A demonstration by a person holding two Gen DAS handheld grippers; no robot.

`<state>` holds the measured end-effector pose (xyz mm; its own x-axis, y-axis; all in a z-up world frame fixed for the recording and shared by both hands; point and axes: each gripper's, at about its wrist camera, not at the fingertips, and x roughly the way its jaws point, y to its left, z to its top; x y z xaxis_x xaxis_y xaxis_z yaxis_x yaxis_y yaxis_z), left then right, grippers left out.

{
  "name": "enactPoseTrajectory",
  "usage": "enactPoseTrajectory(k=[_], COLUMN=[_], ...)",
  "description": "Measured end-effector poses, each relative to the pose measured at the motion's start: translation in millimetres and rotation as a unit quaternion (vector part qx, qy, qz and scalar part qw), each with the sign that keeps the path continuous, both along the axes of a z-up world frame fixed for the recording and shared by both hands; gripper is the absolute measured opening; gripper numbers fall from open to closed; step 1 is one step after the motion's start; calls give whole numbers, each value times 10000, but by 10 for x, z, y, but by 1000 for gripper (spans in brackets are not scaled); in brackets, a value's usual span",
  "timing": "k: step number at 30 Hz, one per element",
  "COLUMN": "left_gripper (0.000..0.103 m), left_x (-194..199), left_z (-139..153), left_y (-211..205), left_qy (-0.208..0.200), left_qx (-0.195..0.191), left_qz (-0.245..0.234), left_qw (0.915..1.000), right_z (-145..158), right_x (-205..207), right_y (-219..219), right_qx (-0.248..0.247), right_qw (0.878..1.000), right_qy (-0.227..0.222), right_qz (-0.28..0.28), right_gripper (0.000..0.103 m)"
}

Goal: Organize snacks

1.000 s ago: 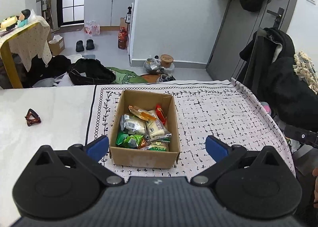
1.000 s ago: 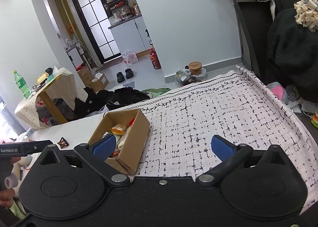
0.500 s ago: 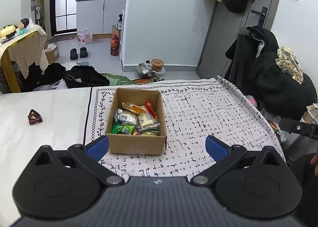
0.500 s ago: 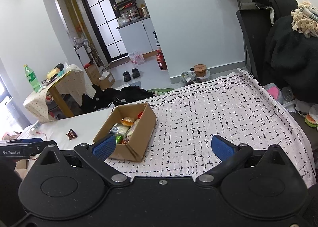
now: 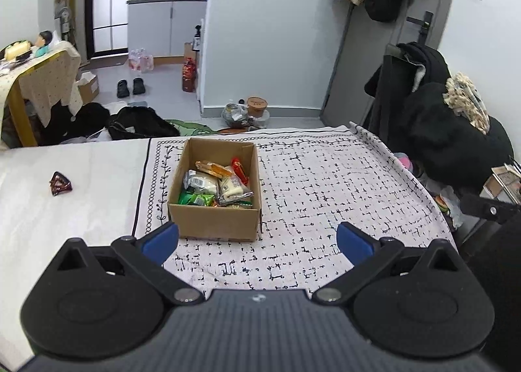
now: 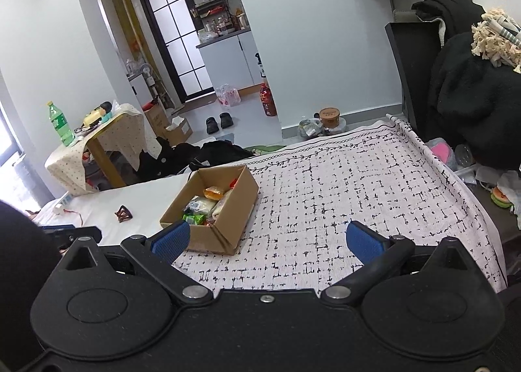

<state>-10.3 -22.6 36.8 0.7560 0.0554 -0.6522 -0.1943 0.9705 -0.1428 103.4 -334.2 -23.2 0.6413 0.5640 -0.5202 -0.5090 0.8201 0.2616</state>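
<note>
Both grippers, left and right, hover with fingers spread wide and empty above the tablecloth, near the box containing the snacks.

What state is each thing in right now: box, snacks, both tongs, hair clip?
cardboard box: upright, open at the top, on the patterned cloth.
snack packets: piled inside the box, none out on the cloth.
left tongs: open, empty, short of the box.
right tongs: open, empty.
hair clip: lying loose on the bare white table, apart from the box.
</note>
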Motion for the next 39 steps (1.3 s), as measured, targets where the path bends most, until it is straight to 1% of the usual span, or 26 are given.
enactPoseTrajectory(k=[4,15,39], left_gripper=[103,103,103], left_x=[-15,37,61], left_z=[-10,-40,-83], left_y=[-15,-97,-129], left_qy=[0,83,147], left_qx=[-105,-109,-98], left_qz=[42,65,26], left_qw=[9999,9999,9998], right_z=[8,4,45], right_x=[-54,-37,-69], right_y=[-17,-63,-47], right_qx=[-7,8,-159], right_qw=[10000,10000,9999], right_qy=[-7,51,-4], right_qz=[52,-20,-52], right_gripper=[103,103,103])
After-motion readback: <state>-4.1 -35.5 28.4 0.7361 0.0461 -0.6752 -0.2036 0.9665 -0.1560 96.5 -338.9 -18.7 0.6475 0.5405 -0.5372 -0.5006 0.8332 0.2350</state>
